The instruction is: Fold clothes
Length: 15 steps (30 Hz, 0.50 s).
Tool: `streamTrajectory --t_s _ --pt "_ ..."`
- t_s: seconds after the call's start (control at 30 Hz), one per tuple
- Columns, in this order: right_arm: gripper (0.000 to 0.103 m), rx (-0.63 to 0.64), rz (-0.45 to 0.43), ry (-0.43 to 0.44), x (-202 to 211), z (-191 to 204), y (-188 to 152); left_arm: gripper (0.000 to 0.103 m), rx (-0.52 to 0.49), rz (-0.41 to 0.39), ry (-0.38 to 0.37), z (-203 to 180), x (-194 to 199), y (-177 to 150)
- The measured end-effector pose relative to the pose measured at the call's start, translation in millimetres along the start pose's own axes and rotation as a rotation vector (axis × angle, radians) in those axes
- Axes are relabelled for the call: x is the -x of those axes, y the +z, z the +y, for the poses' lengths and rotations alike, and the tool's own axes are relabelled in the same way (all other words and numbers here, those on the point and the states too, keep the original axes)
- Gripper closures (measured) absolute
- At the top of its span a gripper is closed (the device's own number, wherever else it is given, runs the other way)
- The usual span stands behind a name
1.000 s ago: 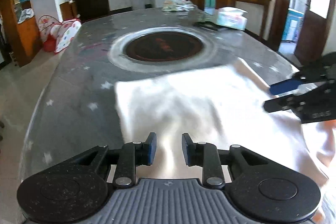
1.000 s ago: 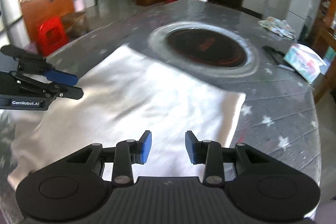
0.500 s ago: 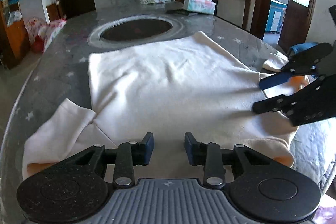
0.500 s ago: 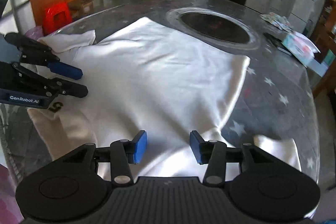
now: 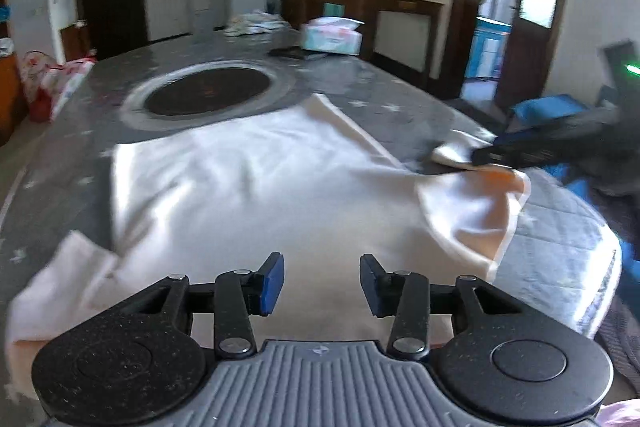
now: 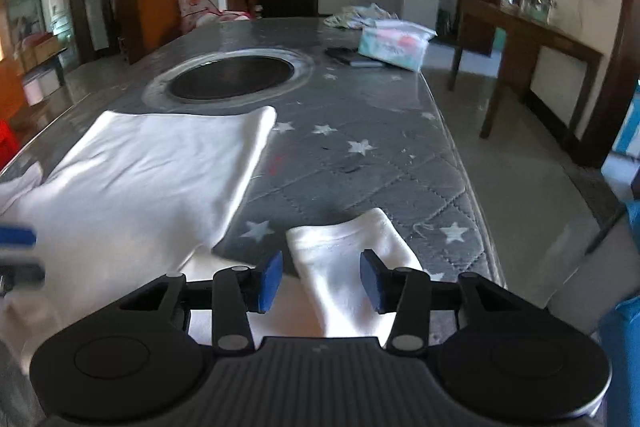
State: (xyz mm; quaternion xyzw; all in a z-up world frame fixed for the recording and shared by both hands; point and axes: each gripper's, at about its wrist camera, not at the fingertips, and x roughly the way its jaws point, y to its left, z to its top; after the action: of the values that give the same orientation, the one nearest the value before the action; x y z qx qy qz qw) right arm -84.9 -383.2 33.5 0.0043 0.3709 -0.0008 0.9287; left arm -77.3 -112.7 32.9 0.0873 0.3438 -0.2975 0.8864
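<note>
Right wrist view: right gripper (image 6: 320, 277) spread over a sleeve (image 6: 352, 247), left gripper (image 6: 16, 255) blurred, cropped.

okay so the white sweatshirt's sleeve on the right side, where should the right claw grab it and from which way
Probably the cuff end of the sleeve. It lies flat on the table, apart from the sweatshirt's body, pointing away, with free edges. The right claw stands open right over it; come down from above, the near side, and pinch across its width.
</note>
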Motion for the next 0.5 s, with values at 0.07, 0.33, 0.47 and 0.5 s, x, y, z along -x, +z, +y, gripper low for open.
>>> streamTrajectory --t_s 0.07,0.33,0.47,0.5 --pt "0.063 -0.004 0.014 0.013 -10 -1 1 0.057 -0.006 0.01 -0.028 -10 -5 -1" --pt "0.097 0.035 0.009 -0.058 -17 0 -6 0.052 -0.042 0.058 -0.096 -35 -18 -14" --pt "0.098 -0.011 -0.067 -0.122 9 -16 -7 0.052 -0.045 0.058 -0.102 -35 -19 -15" --pt "0.098 -0.026 -0.087 -0.143 17 -22 -9 0.051 -0.046 0.058 -0.103 -35 -18 -15"
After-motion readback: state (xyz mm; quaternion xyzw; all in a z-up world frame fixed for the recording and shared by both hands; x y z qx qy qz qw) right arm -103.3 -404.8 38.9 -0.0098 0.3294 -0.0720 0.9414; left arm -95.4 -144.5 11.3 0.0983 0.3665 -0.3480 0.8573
